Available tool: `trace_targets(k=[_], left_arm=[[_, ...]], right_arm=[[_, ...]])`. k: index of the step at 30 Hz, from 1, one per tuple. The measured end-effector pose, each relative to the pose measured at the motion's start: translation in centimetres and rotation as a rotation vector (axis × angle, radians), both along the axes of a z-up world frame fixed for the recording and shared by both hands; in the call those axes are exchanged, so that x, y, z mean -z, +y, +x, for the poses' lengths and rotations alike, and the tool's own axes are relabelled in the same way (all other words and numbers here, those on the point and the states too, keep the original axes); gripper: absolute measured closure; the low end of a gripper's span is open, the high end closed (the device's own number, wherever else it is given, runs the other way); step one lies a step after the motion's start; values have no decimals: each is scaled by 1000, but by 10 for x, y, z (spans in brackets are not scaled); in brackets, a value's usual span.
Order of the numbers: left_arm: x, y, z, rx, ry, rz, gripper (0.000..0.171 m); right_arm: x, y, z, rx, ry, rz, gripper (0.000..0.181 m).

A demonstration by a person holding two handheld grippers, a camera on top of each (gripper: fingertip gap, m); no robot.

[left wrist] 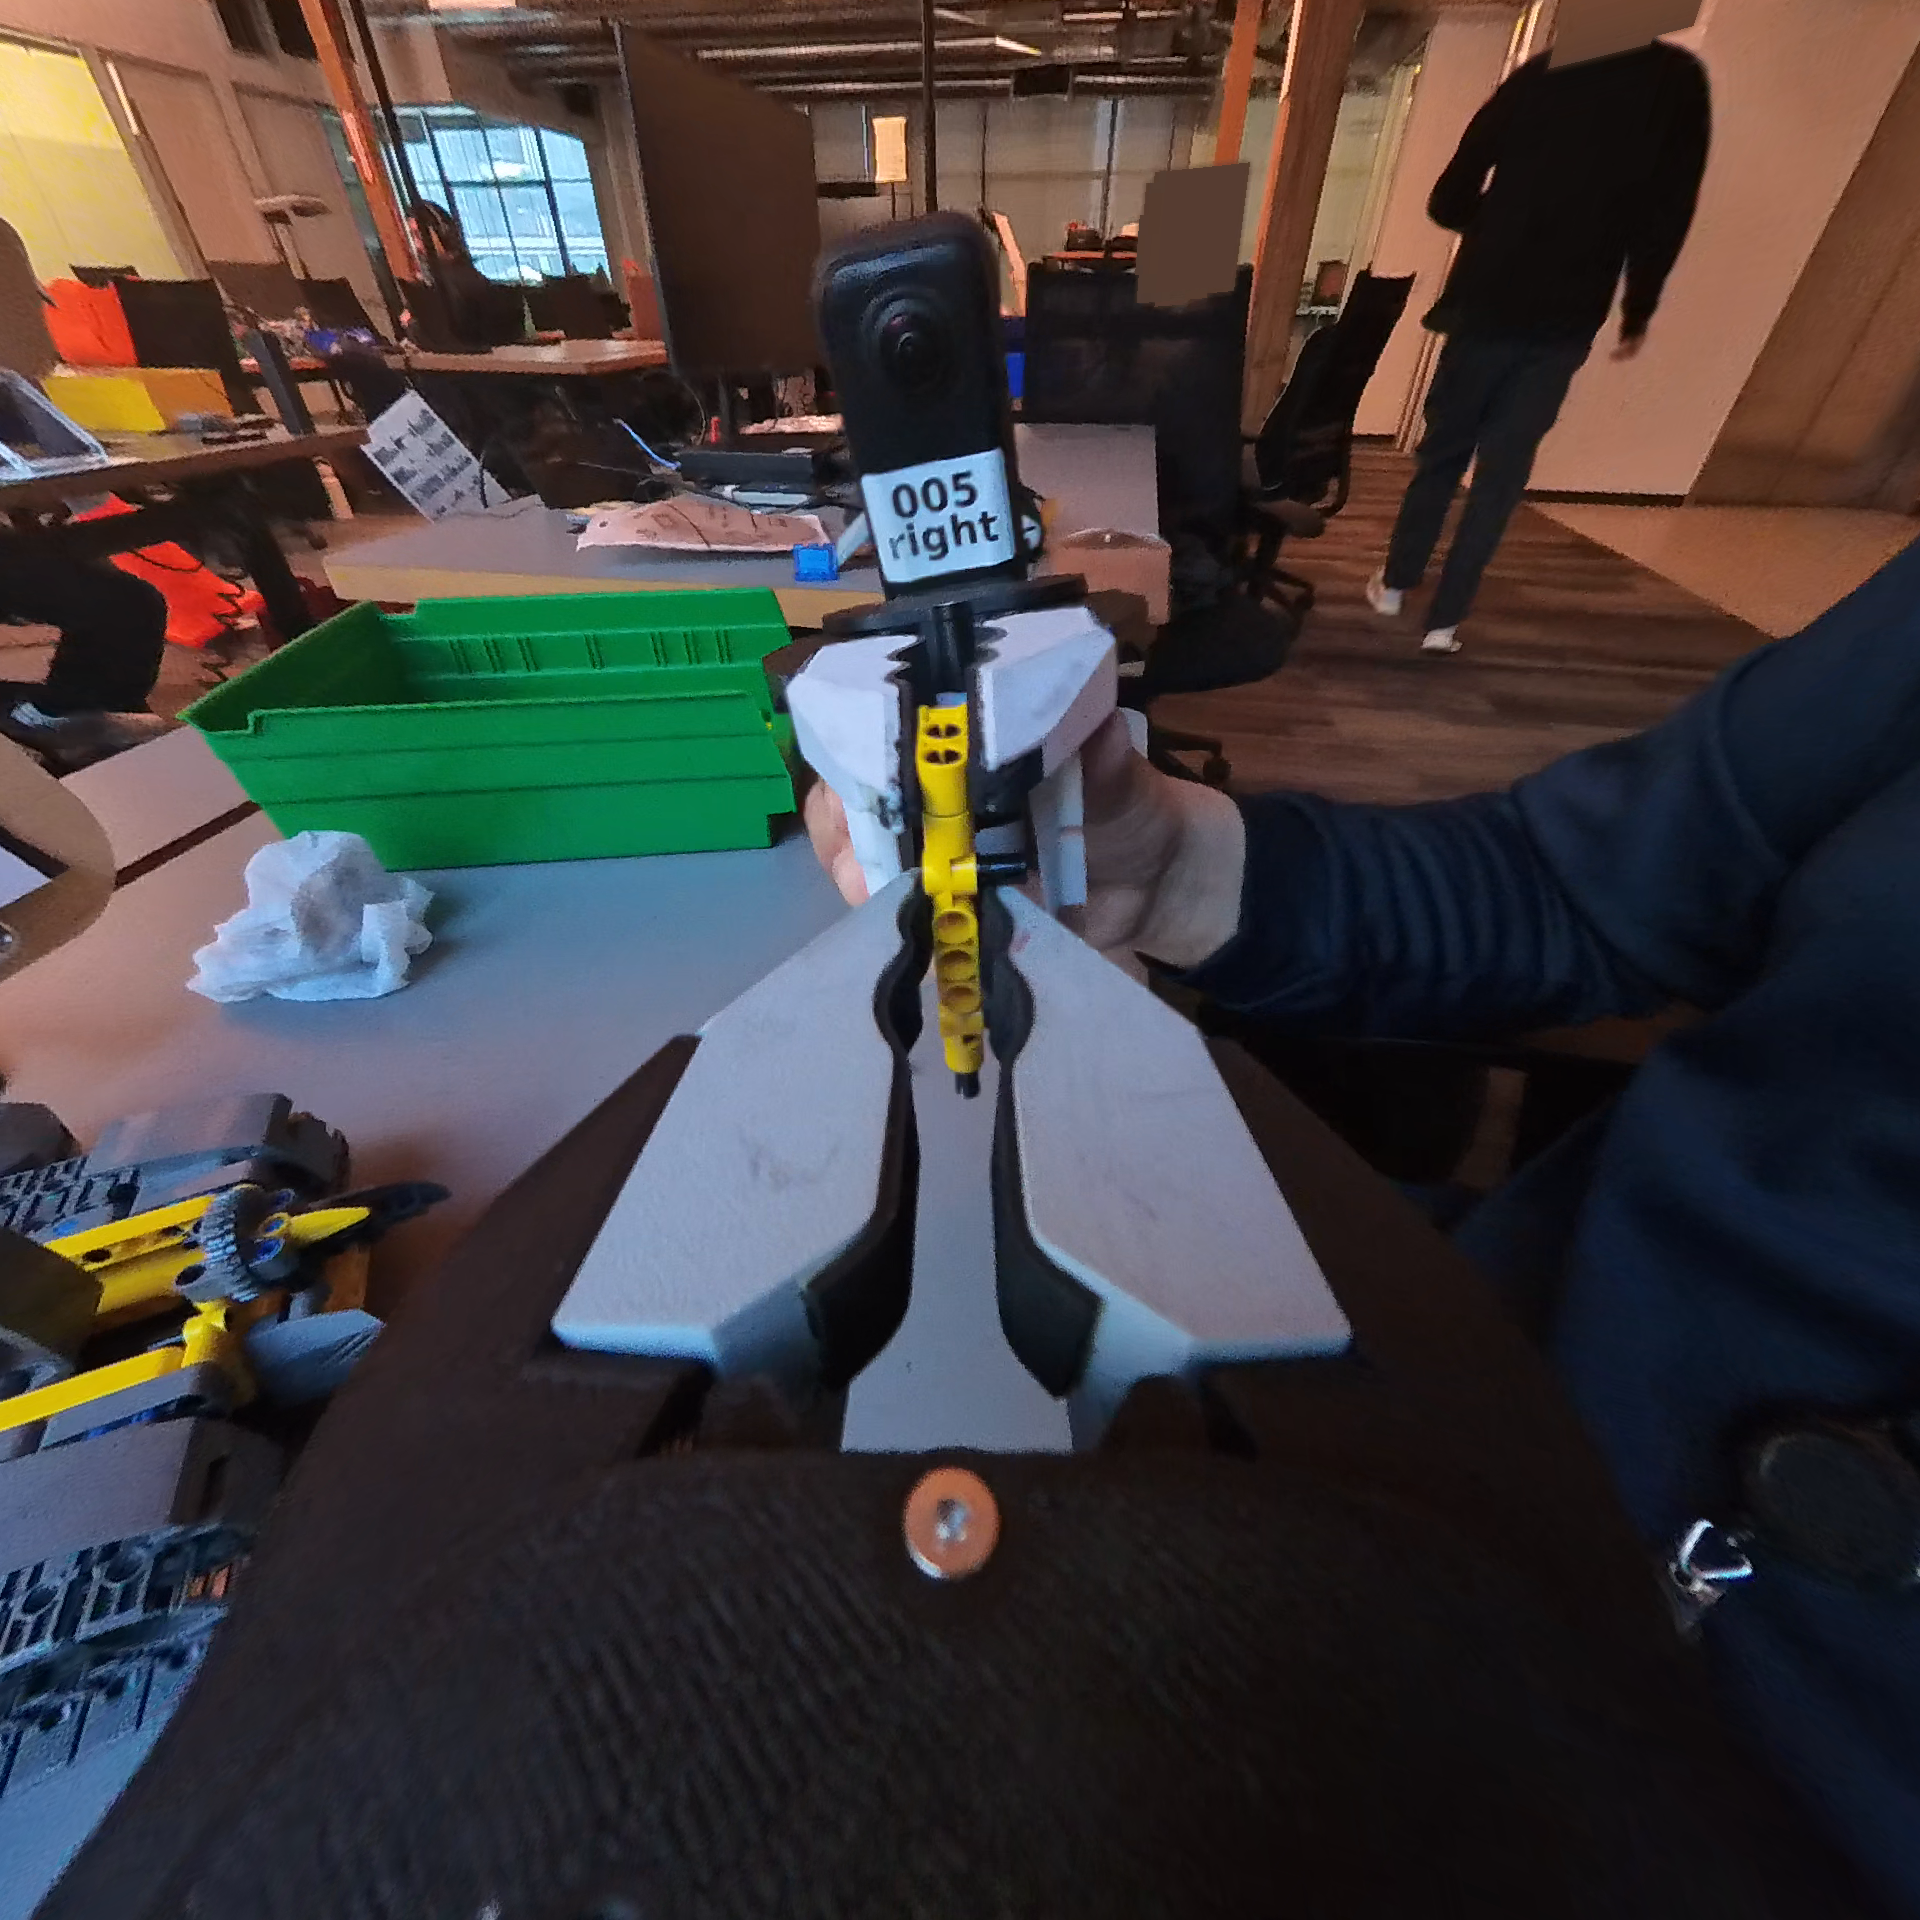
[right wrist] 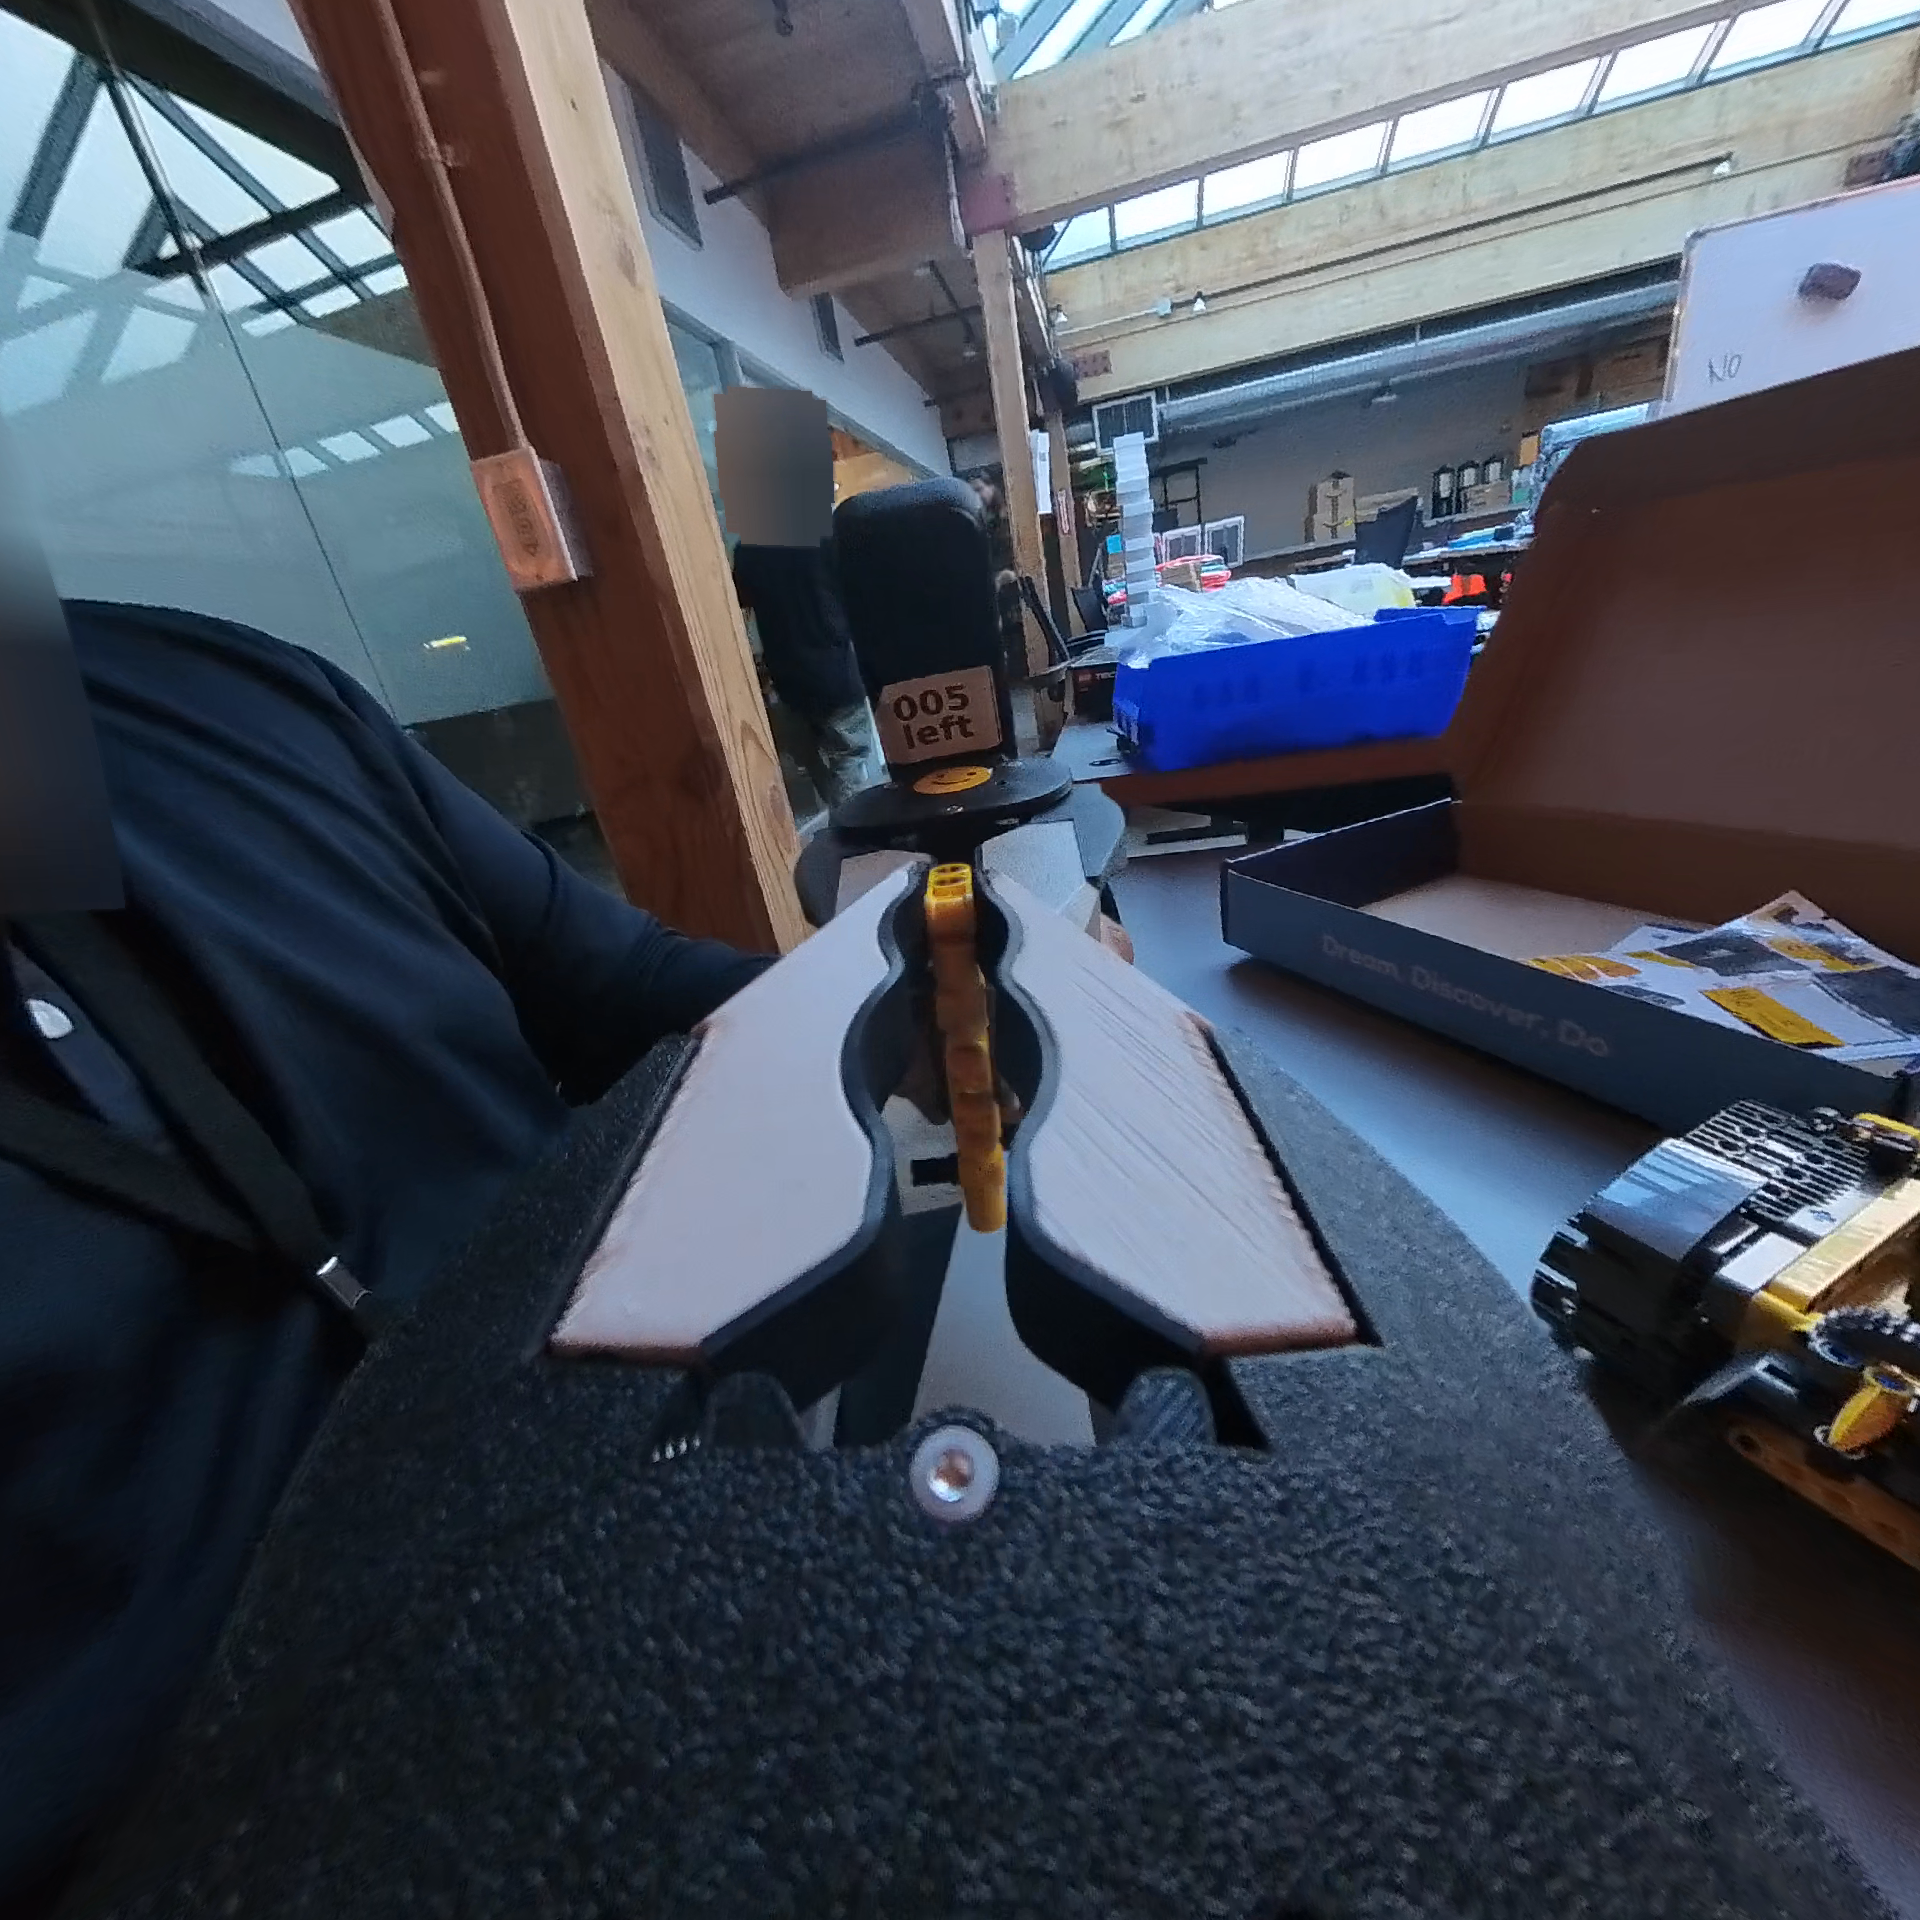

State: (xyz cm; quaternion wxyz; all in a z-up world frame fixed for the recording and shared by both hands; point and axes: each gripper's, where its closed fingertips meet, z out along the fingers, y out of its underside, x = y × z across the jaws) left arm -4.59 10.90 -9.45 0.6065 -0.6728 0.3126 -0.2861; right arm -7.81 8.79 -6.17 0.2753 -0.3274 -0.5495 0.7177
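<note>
Yellow plastic beam, studded with holes, is pinched at opposite ends by the left gripper and the right gripper, held in the air above the grey table. Any twist between them could pop its black pin loose.

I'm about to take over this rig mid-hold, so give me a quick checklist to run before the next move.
1. Left tool shut on yellow beam: ok.
2. Right tool shut on the same beam: ok.
3. Beam straight between the tools: ok.
4. Black pin at beam end seated: cannot tell.
5. Green bin apart from the tools: ok.
6. Yellow-and-black model apart from the tools: ok.
</note>
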Motion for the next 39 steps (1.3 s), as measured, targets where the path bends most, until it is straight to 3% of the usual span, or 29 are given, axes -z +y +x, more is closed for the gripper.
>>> trace_targets(k=[5,9,12,14,20,23,25,27,30,34,36,39], left_arm=[[8,4,-6,-71,106,-22,166],[-1,3,-5,-71,73,-17,165],[-27,-3,1,-21,-239,11,166],[-31,2,-6,-69,-359,30,166],[-32,10,-15,-120,-318,28,165],[-27,12,-18,-109,-246,-15,165],[-21,11,-21,-78,-228,-95,166],[-16,6,-24,-10,-261,-185,166],[-19,4,-26,23,-330,-202,167],[-17,7,-22,19,-331,-207,166],[-18,8,-21,23,-355,-206,167],[-15,9,-19,32,-354,-219,167]], right_arm=[[8,3,-3,83,-29,122,174],[-2,3,-4,125,11,121,174],[-28,1,-5,140,134,-92,177],[-32,9,-9,138,158,-248,177],[-35,25,-15,176,205,-450,179],[-31,26,-17,215,178,-377,176],[-24,24,-21,164,95,-312,175],[-18,23,-19,52,-29,-302,176],[-21,42,-5,115,-7,-273,176],[-15,37,-3,112,-60,-202,157],[-15,33,-6,134,-41,-182,175],[-13,31,-10,114,-57,-203,176]])
